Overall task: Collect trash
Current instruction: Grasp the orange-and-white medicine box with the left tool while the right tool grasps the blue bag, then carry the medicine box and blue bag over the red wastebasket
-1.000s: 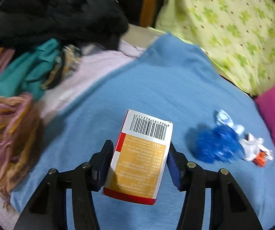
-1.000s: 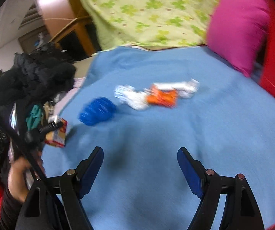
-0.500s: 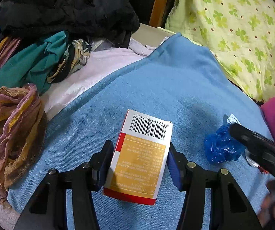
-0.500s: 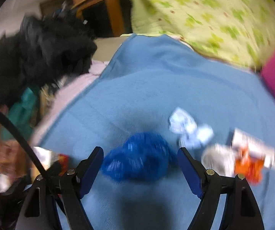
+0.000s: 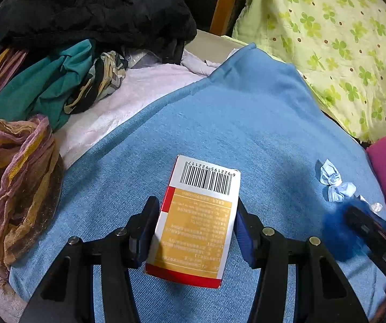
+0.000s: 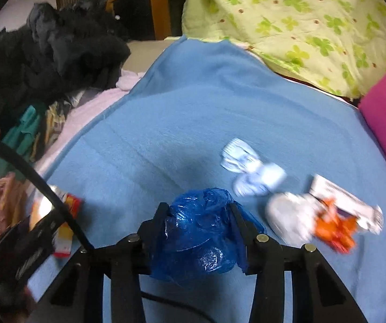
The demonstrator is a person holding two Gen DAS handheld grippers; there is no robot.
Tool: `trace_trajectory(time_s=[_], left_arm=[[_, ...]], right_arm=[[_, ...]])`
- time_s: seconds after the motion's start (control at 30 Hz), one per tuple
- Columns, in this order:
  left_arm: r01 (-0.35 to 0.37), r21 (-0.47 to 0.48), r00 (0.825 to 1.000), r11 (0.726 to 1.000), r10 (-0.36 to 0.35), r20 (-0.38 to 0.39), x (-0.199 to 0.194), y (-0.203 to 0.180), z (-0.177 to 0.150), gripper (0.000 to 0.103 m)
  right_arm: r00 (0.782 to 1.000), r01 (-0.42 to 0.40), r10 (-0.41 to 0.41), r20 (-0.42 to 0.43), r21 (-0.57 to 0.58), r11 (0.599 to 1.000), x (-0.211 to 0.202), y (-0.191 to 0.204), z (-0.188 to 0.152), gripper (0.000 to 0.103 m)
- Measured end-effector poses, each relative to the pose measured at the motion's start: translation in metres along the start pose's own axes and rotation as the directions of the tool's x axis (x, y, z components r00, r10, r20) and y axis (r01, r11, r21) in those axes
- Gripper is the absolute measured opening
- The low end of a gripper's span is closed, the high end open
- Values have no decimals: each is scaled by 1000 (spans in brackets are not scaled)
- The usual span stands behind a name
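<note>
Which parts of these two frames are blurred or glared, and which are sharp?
Left wrist view: the red-and-gold cardboard box is sharp, barcode legible; the right gripper at the lower right edge is smeared. Right wrist view: crumpled blue plastic bag fairly crisp with glare; white-and-orange wrappers motion-blurred.

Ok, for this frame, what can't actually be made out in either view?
- Orange and white wrappers: motion-blurred in the right wrist view, so print is unreadable.
- Right gripper: blurred and cut by the edge in the left wrist view.
- Box: small text illegible; underside hidden.
- Blue bag: contents hidden.
</note>
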State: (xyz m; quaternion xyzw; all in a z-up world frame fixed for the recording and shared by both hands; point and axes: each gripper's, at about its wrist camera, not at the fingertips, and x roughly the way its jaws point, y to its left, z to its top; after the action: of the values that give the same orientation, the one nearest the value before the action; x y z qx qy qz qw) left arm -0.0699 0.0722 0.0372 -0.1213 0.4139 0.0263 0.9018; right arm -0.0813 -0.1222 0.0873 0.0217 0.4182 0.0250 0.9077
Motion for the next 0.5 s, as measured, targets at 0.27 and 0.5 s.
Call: trace_trajectory(time_s=[0.27,0.5], left_arm=[[-5,71,1000,997,4,2,-6,-14,-7,55],[-18,125,1000,992,18,0,-21,-23,-19,52]], right_arm=[[999,24,-26,46,48,999,-78,-33,-58,46],[999,40,-44,31,101,994,-86,-63,-85,46]])
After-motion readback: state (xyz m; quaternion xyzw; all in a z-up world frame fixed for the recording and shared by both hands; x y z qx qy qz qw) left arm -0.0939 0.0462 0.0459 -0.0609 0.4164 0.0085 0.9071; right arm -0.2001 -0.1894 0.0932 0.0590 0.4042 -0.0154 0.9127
